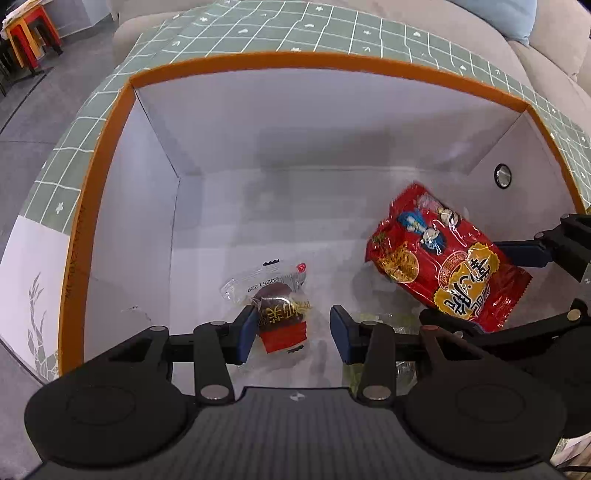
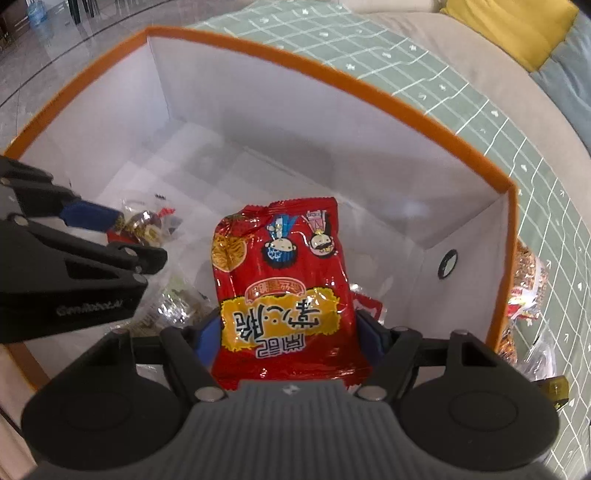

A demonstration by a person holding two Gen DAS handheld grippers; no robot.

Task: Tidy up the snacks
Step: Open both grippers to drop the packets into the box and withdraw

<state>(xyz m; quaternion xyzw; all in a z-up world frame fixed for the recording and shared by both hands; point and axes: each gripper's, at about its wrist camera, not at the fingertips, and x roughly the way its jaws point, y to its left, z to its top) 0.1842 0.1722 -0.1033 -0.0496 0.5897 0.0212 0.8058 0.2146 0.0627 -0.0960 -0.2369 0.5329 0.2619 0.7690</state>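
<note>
Inside the orange-rimmed white box (image 1: 92, 206), toward its right wall with the round metal eyelet (image 1: 503, 176): red noodle bag (image 2: 284, 280), printed with two cartoon figures. Pinched at both side edges between the jaws of the right gripper (image 2: 288, 328), blue pads (image 2: 207, 332) pressed against the foil. Hangs tilted, top end pointing to the far wall.

Closer to the left wall: small clear-wrapped snack (image 1: 277, 314), brown with a red base, between the jaws of the left gripper (image 1: 293, 332). Jaws spread partway; touches the left pad, stands apart from the right pad. Cannot tell whether resting on the box floor or hanging.

On the box floor near the front wall, under both grippers: a scatter of clear crinkled packets (image 2: 177, 299).

Under the box: green gridded cloth (image 1: 258, 29) over a beige couch (image 1: 546, 55). On the cloth just outside the right wall: more snack packs (image 2: 524, 288).
</note>
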